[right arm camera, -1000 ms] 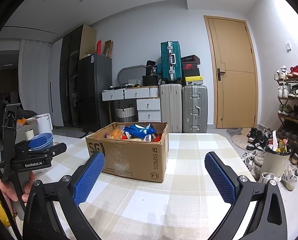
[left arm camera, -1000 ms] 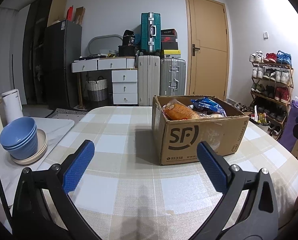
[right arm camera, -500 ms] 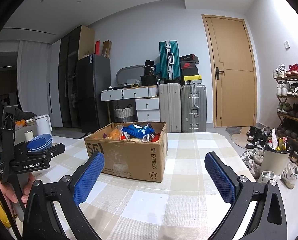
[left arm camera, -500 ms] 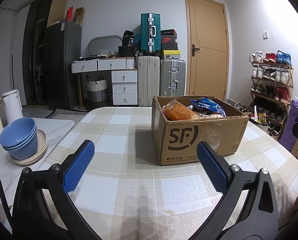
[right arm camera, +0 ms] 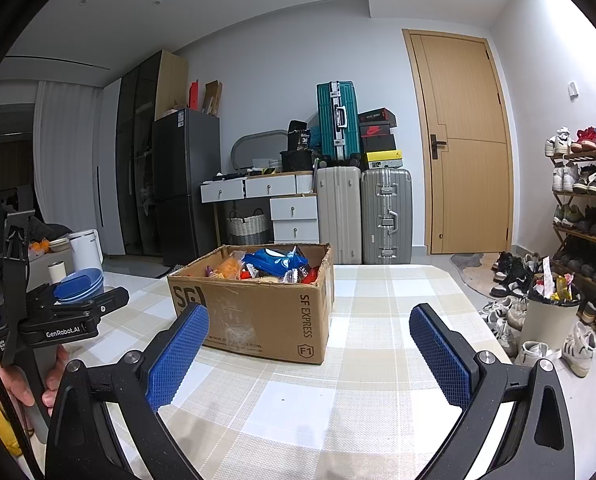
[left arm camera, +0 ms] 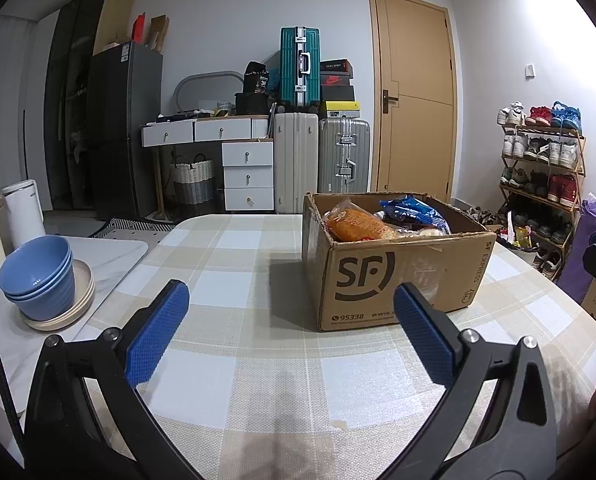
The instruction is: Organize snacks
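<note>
An open cardboard SF box (left arm camera: 397, 276) stands on the checked table (left arm camera: 238, 264), filled with snack packets: an orange bag (left arm camera: 355, 224) and a blue bag (left arm camera: 411, 210). The box also shows in the right wrist view (right arm camera: 258, 312), with a blue packet (right arm camera: 276, 260) on top. My left gripper (left arm camera: 288, 334) is open and empty, low over the table in front of the box. My right gripper (right arm camera: 309, 350) is open and empty, just right of the box's front corner. The left gripper body (right arm camera: 58, 320) shows at the left in the right wrist view.
Stacked blue bowls (left arm camera: 38, 276) on a plate and a white kettle (left arm camera: 22, 212) sit on a side counter to the left. Suitcases (left arm camera: 321, 160), drawers and a door stand behind. A shoe rack (left arm camera: 537, 176) and a bin (right arm camera: 549, 312) are right of the table.
The right wrist view has tilted slightly, so the box sits a little lower and nearer. The left gripper has not moved. Both grippers stay open.
</note>
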Tool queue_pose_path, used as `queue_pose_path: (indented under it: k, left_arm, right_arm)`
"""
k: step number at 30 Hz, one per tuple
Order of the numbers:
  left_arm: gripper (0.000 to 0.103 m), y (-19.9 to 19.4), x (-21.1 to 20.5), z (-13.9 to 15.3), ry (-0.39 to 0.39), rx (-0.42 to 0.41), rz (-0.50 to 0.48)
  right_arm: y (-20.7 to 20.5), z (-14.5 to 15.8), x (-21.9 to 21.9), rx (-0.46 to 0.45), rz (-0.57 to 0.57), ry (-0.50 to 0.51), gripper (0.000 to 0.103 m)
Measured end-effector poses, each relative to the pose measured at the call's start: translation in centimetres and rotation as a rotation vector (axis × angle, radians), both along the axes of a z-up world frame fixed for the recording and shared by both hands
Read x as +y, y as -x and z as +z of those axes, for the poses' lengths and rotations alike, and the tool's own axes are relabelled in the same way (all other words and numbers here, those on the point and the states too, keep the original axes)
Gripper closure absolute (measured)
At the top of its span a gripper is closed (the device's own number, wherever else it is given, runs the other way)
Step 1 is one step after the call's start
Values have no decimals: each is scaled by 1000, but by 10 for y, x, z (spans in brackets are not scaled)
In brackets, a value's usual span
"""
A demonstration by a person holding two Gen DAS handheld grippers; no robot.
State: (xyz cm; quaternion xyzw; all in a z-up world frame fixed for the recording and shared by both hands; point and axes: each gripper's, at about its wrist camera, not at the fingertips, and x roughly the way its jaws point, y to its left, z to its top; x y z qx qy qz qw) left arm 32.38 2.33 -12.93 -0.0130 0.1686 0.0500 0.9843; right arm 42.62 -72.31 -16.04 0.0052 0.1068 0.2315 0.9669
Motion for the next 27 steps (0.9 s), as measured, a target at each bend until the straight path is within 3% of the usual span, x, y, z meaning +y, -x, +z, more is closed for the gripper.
queue_pose_path:
  k: [27]
  left_arm:
    - [1, 1, 3, 5, -3, -4, 17]
  right_arm:
    - [1, -2, -4, 5, -8, 2, 1]
